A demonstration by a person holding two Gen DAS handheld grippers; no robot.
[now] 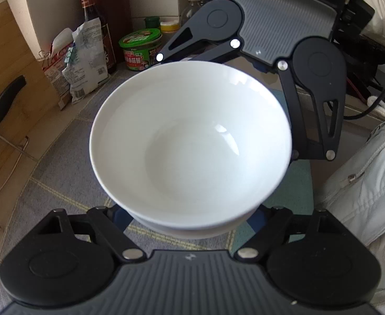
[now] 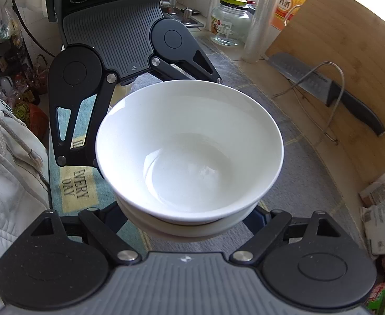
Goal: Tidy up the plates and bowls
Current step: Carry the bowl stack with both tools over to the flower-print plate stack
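Bowls: two white bowls [image 1: 190, 141], one nested in the other, held above the bench between both tongs; only the lower bowl's rim [image 2: 192, 229] shows under the upper one.
Bowl contents: upper bowl empty, glossy inside.
Left tongs: left tongs [image 1: 192, 225] reach under the near side of the bowls; fingertips hidden beneath them, so whether they press cannot be told.
Right tongs: right tongs [image 2: 190, 225] reach under the opposite side of the bowls; fingertips likewise hidden, grip cannot be told.
Facing: each tongs body appears beyond the bowls in the other camera.
Bench: grey patterned mat [image 1: 61, 183] lies under the bowls.
Jar: green-lidded jar [image 1: 140, 50] stands beyond the bowls in the left view, a white packet [image 1: 87, 60] beside it.
Board: wooden board [image 2: 337, 60] leans well beyond the bowls in the right view, a knife [image 2: 331, 89] against it.
Person: pale jacket [image 2: 6, 162] just beside the bowls.
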